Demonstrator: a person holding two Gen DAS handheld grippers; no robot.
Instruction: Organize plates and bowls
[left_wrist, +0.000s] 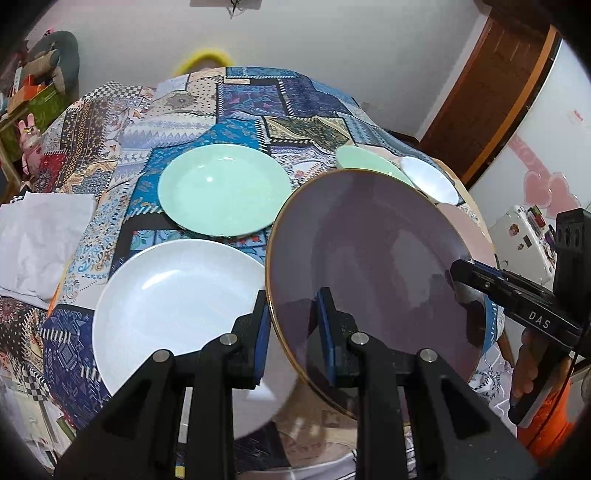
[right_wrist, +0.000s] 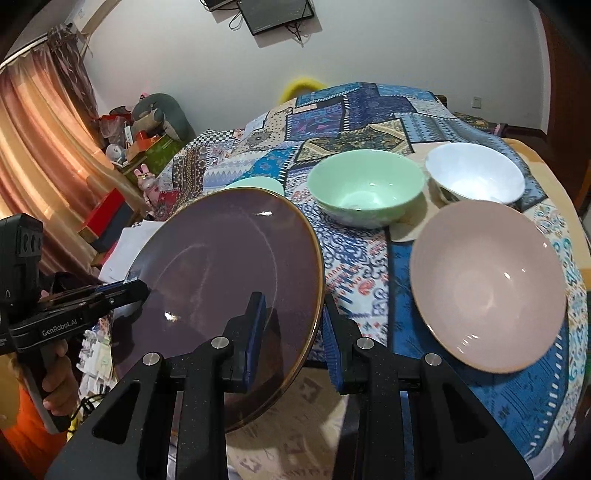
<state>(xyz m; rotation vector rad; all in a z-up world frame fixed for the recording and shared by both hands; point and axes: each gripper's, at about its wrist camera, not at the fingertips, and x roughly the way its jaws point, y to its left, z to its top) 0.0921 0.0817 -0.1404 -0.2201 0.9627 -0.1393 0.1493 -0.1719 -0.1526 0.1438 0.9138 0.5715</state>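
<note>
A dark purple plate with a gold rim (left_wrist: 373, 269) (right_wrist: 229, 288) is held tilted above the table's near edge. My left gripper (left_wrist: 295, 325) is shut on its left rim, and my right gripper (right_wrist: 291, 332) is shut on its right rim. On the patchwork tablecloth (left_wrist: 236, 99) lie a white plate (left_wrist: 173, 302) at the near left and a mint green plate (left_wrist: 221, 188) behind it. To the right stand a mint green bowl (right_wrist: 365, 184), a white bowl (right_wrist: 476, 173) and a pink bowl (right_wrist: 487, 284).
White paper (left_wrist: 40, 243) lies at the table's left edge. Boxes, toys and a curtain (right_wrist: 40, 155) stand to the left. A wooden door (left_wrist: 491, 92) is at the right, behind the table.
</note>
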